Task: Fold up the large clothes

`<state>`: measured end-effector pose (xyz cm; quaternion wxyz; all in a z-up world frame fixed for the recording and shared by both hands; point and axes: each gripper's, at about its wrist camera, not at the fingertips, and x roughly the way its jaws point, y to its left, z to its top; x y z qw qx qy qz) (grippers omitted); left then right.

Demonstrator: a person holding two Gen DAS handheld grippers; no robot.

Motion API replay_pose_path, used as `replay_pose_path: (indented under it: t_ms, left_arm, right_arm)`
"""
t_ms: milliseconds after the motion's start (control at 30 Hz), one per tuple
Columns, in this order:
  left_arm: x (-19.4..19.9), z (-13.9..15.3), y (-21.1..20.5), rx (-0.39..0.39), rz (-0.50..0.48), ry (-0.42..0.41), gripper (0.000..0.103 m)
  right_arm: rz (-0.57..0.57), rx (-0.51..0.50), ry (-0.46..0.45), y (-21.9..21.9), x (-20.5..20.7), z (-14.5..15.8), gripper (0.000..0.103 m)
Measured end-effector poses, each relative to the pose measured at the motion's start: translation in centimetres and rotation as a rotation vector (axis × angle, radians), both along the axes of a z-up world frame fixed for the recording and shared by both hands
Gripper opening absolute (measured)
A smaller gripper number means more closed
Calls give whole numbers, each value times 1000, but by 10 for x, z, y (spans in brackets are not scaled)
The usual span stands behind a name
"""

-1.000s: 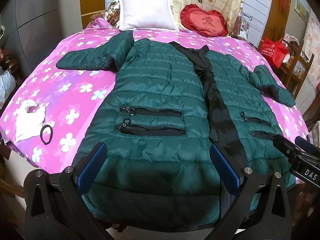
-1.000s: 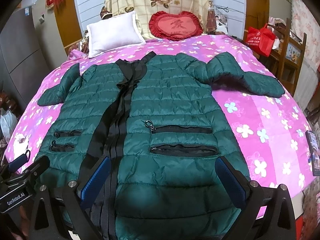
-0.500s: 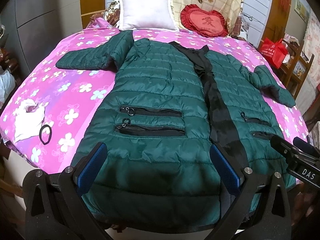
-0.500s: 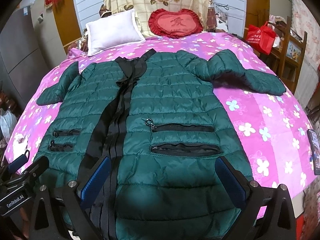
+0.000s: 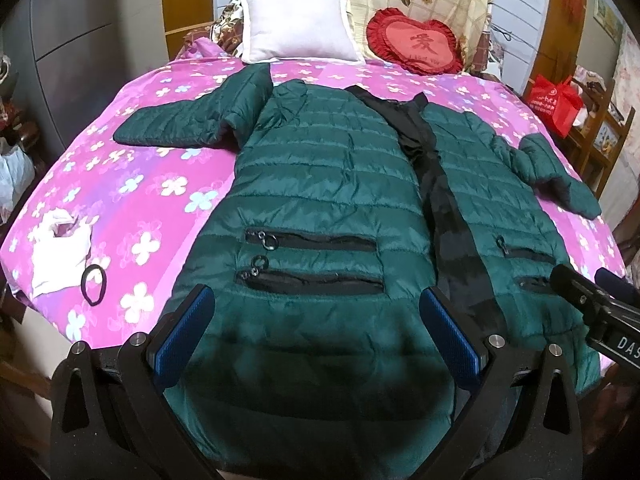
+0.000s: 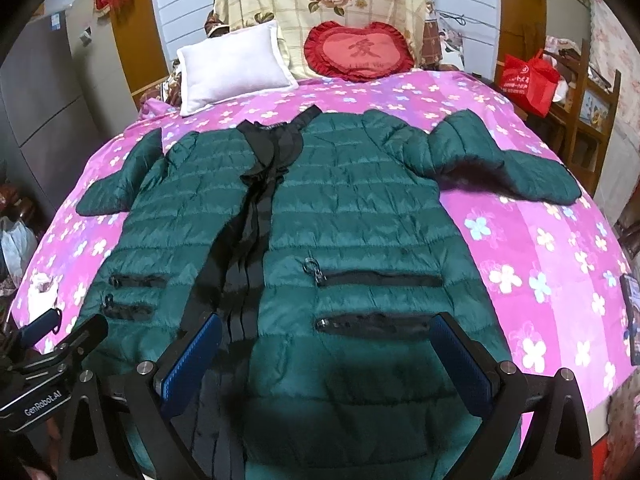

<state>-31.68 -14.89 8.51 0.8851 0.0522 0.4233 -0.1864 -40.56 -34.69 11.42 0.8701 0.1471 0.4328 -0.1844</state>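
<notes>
On the bed, little has changed: both grippers, left and right, still hover with fingers spread over the unfolded green quilted jacket, sleeves out.

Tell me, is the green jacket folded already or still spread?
Spread: the green jacket lies flat on the bed, both sleeves out sideways.

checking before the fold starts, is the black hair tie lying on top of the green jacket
No, the black hair tie lies on the pink floral bedspread beside a white cloth, apart from the green jacket.
</notes>
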Motion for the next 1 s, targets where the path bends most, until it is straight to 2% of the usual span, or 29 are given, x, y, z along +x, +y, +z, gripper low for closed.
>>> replay_pose_path:
  t_ms: [600,1000]
  left_arm:
    - [59,10,-16,2,29,-33,102]
    - [98,6,-29,5,36,-25,102]
  right_arm:
    - [-1,46,-30,-18,66,1,103]
    - [5,44,6,-27,108,-12,103]
